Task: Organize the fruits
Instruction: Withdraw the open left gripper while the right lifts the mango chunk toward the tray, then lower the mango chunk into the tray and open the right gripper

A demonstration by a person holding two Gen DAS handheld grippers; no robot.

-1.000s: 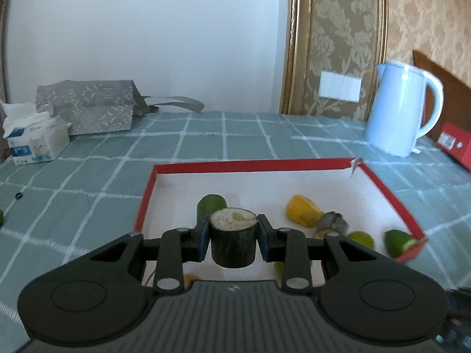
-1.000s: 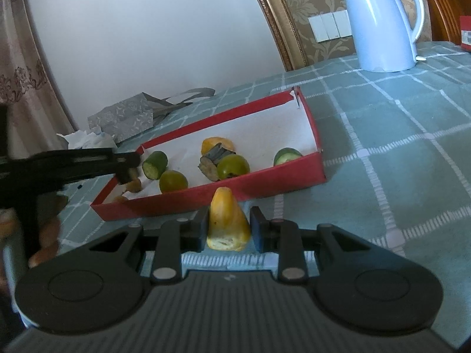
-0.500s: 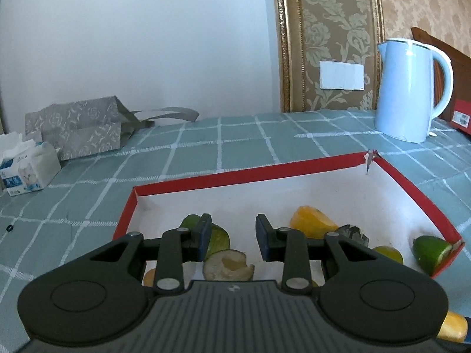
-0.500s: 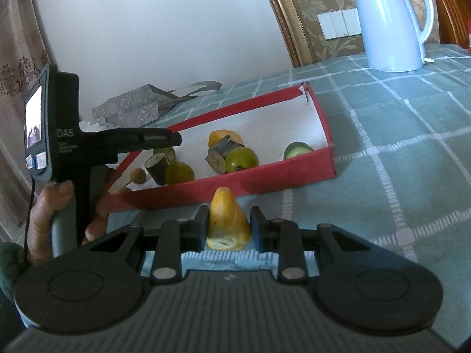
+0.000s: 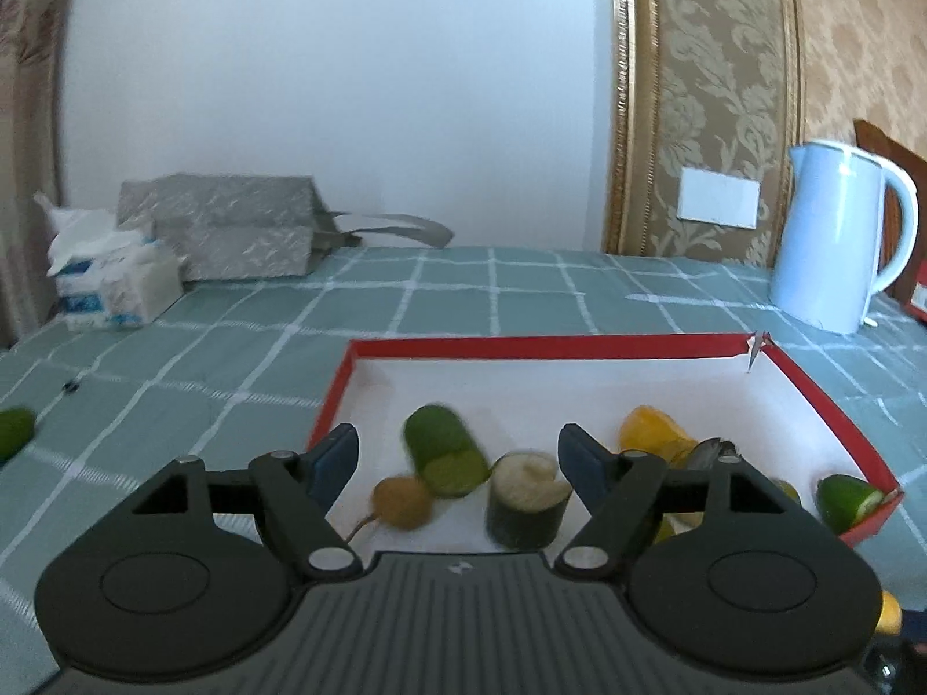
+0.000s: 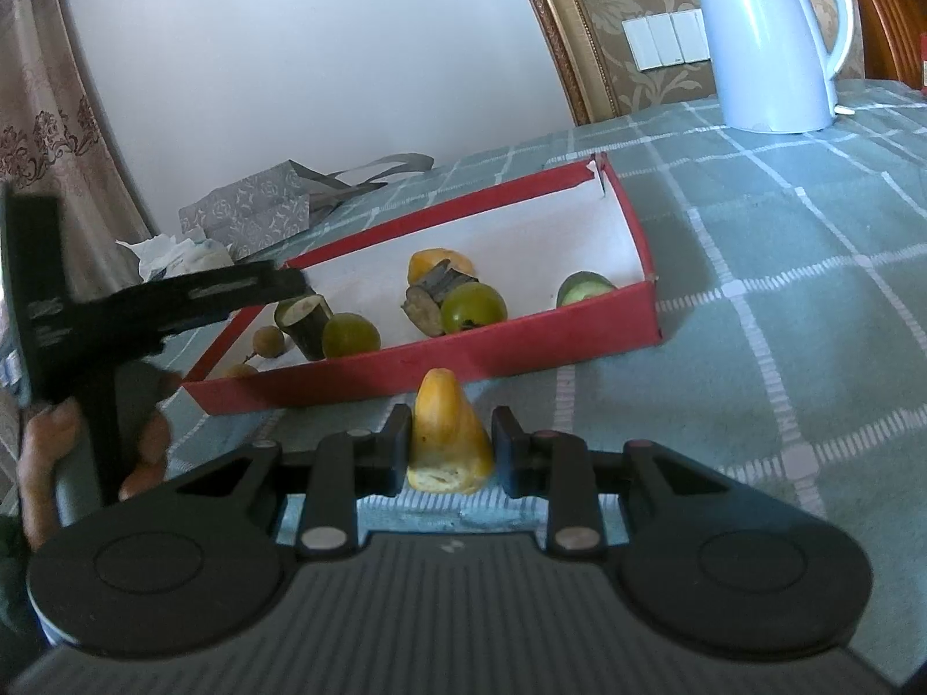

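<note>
Your left claw [image 5: 457, 454] is opening over the tray [image 5: 550, 346], cylinder [image 5: 524, 501] released at lower centre; your right claw [image 6: 451, 446] grips a yellow wedge [image 6: 446, 434].

You see a teal cloth [image 5: 492, 301] crossed by white grid lines covering the worktop. The tray [image 5: 521, 346] has a red rim and a white floor. In it lie a green cucumber piece [image 5: 443, 452], a dark-skinned chunk with a pale cream cut face [image 5: 526, 498], a small tan round fruit [image 5: 401, 503] and an orange-yellow piece [image 5: 652, 434]. The kettle [image 5: 834, 237] is pale blue. The bag [image 5: 232, 226] is grey with a silvery floral print. The wall panel [image 5: 707, 92] is beige damask, framed in gold. Your black right gripper [image 6: 451, 445] carries a yellow-orange wedge [image 6: 446, 434].
</note>
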